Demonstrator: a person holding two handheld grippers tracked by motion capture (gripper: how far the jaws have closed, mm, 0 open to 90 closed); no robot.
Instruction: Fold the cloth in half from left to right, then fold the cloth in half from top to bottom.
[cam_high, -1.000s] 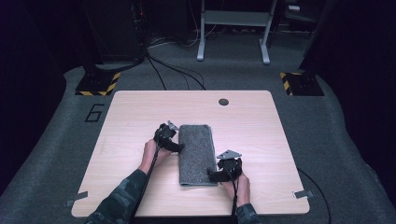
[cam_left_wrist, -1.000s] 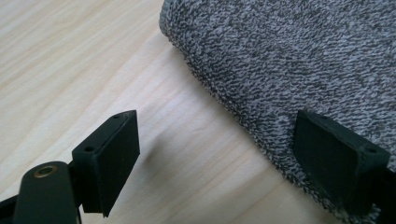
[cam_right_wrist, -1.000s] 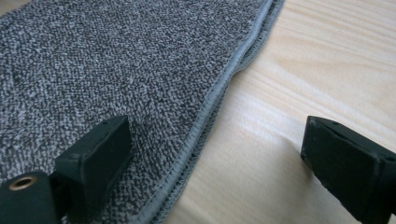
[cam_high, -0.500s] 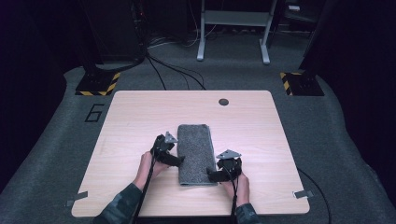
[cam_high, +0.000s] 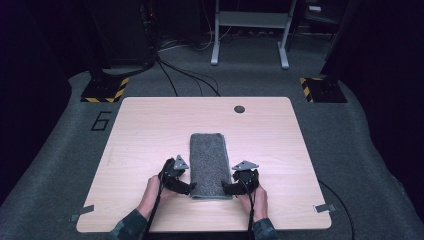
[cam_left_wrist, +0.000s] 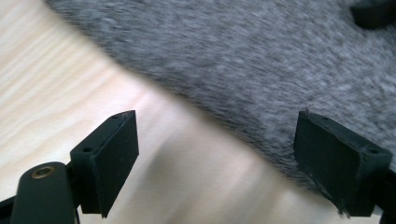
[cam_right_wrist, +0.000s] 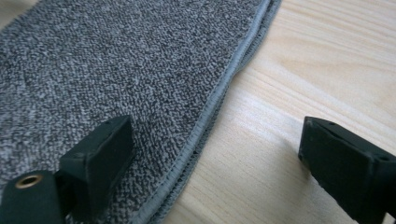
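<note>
We see a folded grey towel (cam_high: 209, 162) lying lengthwise near the middle of the pale wooden worktop (cam_high: 145, 130), its near end closest to the person, whose hands come in from the bottom of the high view. The left gripper (cam_high: 188, 187) sits at the towel's near left corner and the right gripper (cam_high: 226, 189) at its near right corner, each pointing inward at the cloth. In the left gripper view we find its jaws standing wide apart with nothing clamped between them: one jaw hangs over bare wood, the other over the towel's (cam_left_wrist: 243, 60) edge, and the picture is blurred, so we cannot tell whether either touches the cloth. In the right gripper view the jaws are likewise apart and grip nothing; one jaw is over the grey pile just inside the stitched hem, the other over bare wood, so the towel's (cam_right_wrist: 116, 70) layered edge runs between them. At the worktop's far edge we can make out a small dark round hole (cam_high: 239, 109). Around it lies grey carpeted floor (cam_high: 60, 150).
</note>
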